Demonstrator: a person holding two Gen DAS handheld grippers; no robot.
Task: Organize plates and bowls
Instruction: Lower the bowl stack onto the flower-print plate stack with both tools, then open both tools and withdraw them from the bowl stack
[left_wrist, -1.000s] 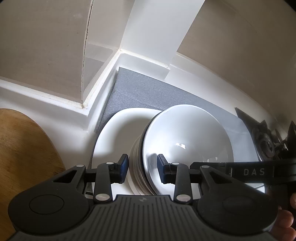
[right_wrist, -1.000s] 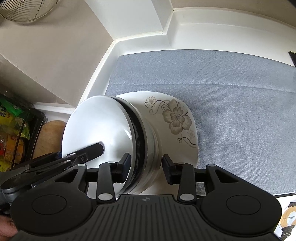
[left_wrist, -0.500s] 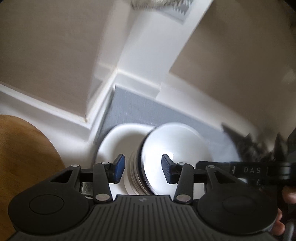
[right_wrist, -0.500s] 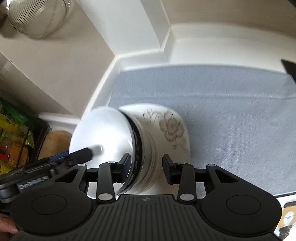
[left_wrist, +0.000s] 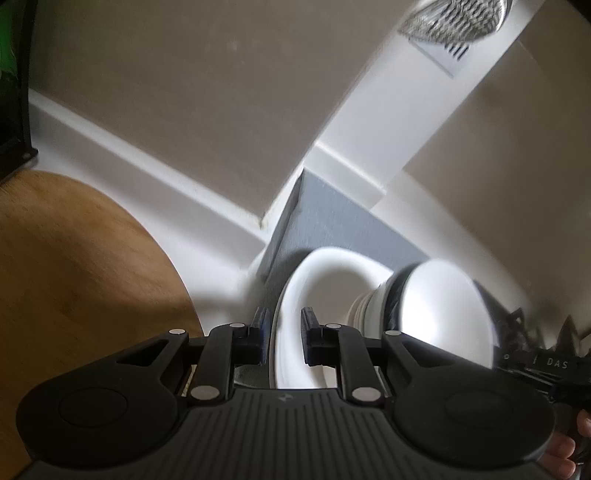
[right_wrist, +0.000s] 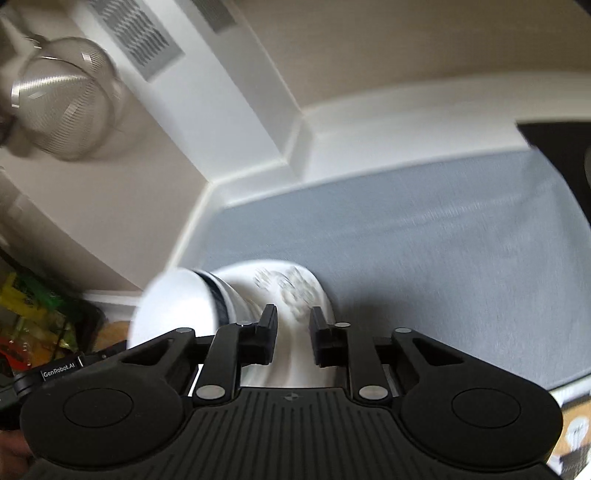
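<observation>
Your left gripper (left_wrist: 283, 338): jaws have just been closing and now stand narrow on either side of the near rim of the square plate (left_wrist: 295, 295), blue pads close against it; blur keeps you from telling whether they press, though the rim sits squarely between them. Your right gripper (right_wrist: 293, 338): jaws likewise just closing, narrow, with the opposite edge of the same plate between them; contact here also cannot be told for certain. The plate, white with a grey flower print (right_wrist: 291, 286), is the landmark for the rest. On the plate: a stack of bowls (left_wrist: 439, 306), white with a dark band at the rim, leaning off upright, toward the left gripper's side as the right wrist view shows it. Under the plate: a grey mat (right_wrist: 424, 240), which extends well beyond it to the far side and the right. Left of the plate: a white ledge, then a round wooden board (left_wrist: 74, 277). Behind the plate: a white corner post and beige wall panels. Above and left of the plate, well apart: a metal mesh strainer (right_wrist: 62, 99). Right of the plate, at the mat's edge: dark stove grates (left_wrist: 535, 328). Left of the plate, beyond the board: coloured packets (right_wrist: 33, 321).
</observation>
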